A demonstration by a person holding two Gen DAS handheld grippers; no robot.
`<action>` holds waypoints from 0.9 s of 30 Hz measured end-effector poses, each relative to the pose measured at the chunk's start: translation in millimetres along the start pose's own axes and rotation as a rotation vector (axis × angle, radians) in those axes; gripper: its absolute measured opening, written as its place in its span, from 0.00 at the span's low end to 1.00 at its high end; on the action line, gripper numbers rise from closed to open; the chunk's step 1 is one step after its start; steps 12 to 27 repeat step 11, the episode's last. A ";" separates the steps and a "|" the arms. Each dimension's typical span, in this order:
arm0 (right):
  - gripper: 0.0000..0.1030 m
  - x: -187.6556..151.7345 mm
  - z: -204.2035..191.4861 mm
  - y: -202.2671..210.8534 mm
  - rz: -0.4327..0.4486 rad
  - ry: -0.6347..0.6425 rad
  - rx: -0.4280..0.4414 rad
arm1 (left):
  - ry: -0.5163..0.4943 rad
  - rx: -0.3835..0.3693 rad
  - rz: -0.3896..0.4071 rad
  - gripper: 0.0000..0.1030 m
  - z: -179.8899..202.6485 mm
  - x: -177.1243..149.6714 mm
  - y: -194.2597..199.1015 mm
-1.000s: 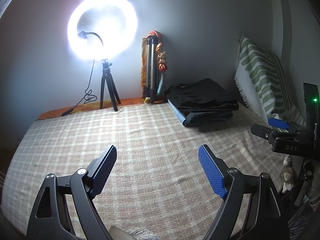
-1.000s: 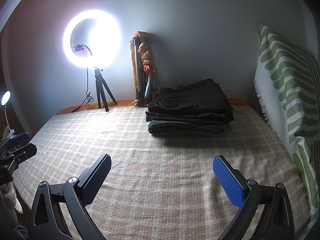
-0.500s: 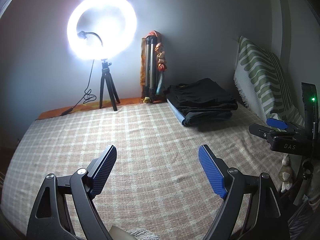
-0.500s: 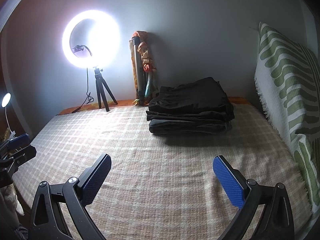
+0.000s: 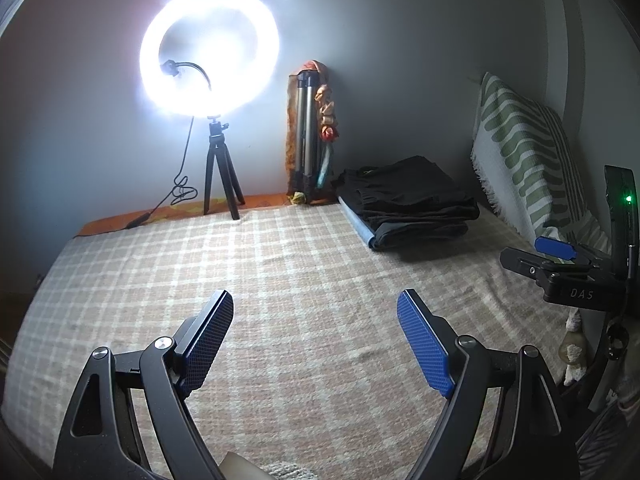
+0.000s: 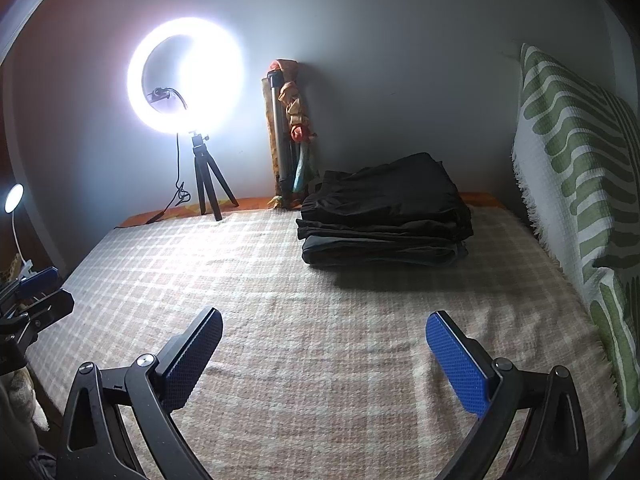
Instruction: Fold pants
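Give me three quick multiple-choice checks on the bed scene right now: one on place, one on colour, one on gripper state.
1. Where is the stack of folded pants?
A. far end of the bed, near the wall
B. between the right gripper's fingers
C. under the ring light

2. What colour are the gripper pads?
A. red
B. blue
C. white

3. What is the state of the left gripper and the right gripper?
A. both shut on cloth
B. one open
C. both open, empty

Answers: 1 A, the stack lies by the back wall; 2 B, the pads show blue; 3 C, only the checked blanket shows between the jaws.
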State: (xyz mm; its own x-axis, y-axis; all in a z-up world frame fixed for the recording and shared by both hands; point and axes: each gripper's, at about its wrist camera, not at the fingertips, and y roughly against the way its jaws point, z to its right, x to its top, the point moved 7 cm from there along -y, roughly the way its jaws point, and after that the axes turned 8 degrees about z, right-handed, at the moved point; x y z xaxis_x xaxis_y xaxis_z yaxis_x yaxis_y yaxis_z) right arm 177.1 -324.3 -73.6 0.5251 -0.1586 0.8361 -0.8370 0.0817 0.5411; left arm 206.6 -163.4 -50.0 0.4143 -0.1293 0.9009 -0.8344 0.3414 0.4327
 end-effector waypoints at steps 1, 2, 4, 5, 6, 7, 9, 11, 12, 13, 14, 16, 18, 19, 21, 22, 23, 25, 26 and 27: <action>1.00 -0.1 -0.8 0.1 0.000 0.000 0.000 | -0.001 0.000 0.001 0.82 -0.3 -0.1 0.5; 1.00 0.0 -0.7 -0.1 0.000 0.000 0.001 | -0.002 0.001 0.004 0.82 -0.5 0.1 0.7; 1.00 -0.3 -1.2 -0.1 -0.001 0.000 0.002 | -0.004 0.002 0.011 0.82 -1.2 0.3 1.6; 1.00 -0.6 -1.8 0.0 -0.001 0.000 0.003 | -0.006 0.000 0.014 0.82 -1.4 0.4 1.9; 1.00 -0.7 -2.2 -0.1 -0.002 -0.001 0.005 | -0.008 0.001 0.021 0.82 -1.7 0.5 3.0; 1.00 -0.9 -2.9 -0.3 -0.004 -0.001 0.006 | -0.009 0.007 0.024 0.82 -2.0 0.5 3.9; 1.00 -1.0 -4.2 -1.1 -0.005 0.000 0.008 | -0.008 0.007 0.023 0.82 -3.0 0.4 4.5; 1.00 -1.0 -4.8 -1.8 -0.006 0.002 0.004 | 0.002 0.012 0.018 0.82 -6.0 -0.1 4.9; 1.00 -1.0 -4.8 -1.8 -0.006 0.002 0.004 | 0.002 0.012 0.018 0.82 -6.0 -0.1 4.9; 1.00 -1.0 -4.8 -1.8 -0.006 0.002 0.004 | 0.002 0.012 0.018 0.82 -6.0 -0.1 4.9; 1.00 -1.0 -4.8 -1.8 -0.006 0.002 0.004 | 0.002 0.012 0.018 0.82 -6.0 -0.1 4.9; 1.00 -1.0 -4.8 -1.8 -0.006 0.002 0.004 | 0.002 0.012 0.018 0.82 -6.0 -0.1 4.9; 1.00 -1.0 -4.8 -1.8 -0.006 0.002 0.004 | 0.002 0.012 0.018 0.82 -6.0 -0.1 4.9; 1.00 -1.0 -4.8 -1.8 -0.006 0.002 0.004 | 0.002 0.012 0.018 0.82 -6.0 -0.1 4.9; 1.00 -1.0 -4.8 -1.8 -0.006 0.002 0.004 | 0.002 0.012 0.018 0.82 -6.0 -0.1 4.9; 1.00 -1.0 -4.8 -1.8 -0.006 0.002 0.004 | 0.002 0.012 0.018 0.82 -6.0 -0.1 4.9; 1.00 -1.0 -4.8 -1.8 -0.006 0.002 0.004 | 0.002 0.012 0.018 0.82 -6.0 -0.1 4.9; 1.00 -1.0 -4.8 -1.8 -0.006 0.002 0.004 | 0.002 0.012 0.018 0.82 -6.0 -0.1 4.9; 1.00 -1.0 -4.8 -1.8 -0.006 0.002 0.004 | 0.002 0.012 0.018 0.82 -6.0 -0.1 4.9; 1.00 -1.0 -4.8 -1.8 -0.006 0.002 0.004 | 0.002 0.012 0.018 0.82 -6.0 -0.1 4.9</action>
